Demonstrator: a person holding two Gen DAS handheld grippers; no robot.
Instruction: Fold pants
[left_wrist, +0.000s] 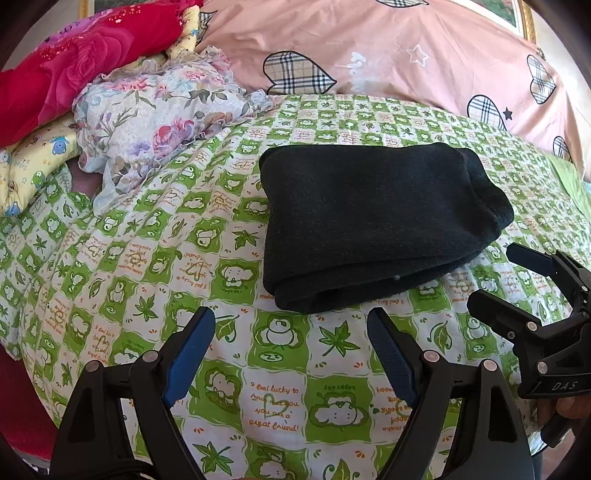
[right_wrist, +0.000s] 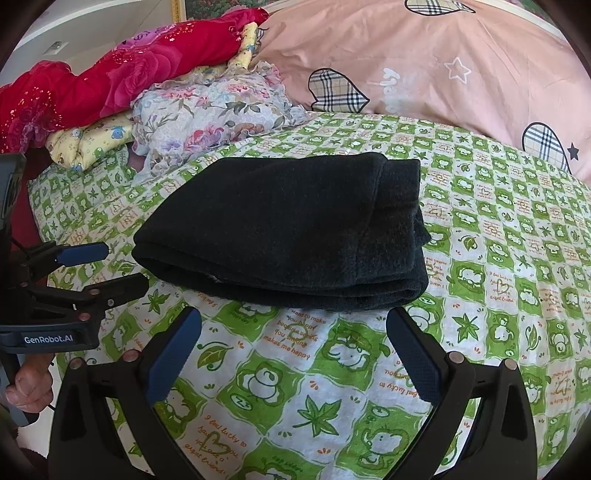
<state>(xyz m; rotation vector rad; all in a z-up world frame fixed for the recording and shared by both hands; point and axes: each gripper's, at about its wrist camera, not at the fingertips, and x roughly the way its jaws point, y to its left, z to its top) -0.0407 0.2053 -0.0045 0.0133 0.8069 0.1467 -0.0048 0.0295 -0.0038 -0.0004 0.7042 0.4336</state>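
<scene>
On the green-checked bedsheet, black pants folded into a thick rectangle, left gripper and right gripper both spread, empty.

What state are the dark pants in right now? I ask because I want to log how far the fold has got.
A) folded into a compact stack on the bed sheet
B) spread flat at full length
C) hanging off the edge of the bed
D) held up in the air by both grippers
A: the pants lie as a layered bundle on the green patterned sheet, with the left gripper and right gripper both open and clear of them.
</scene>
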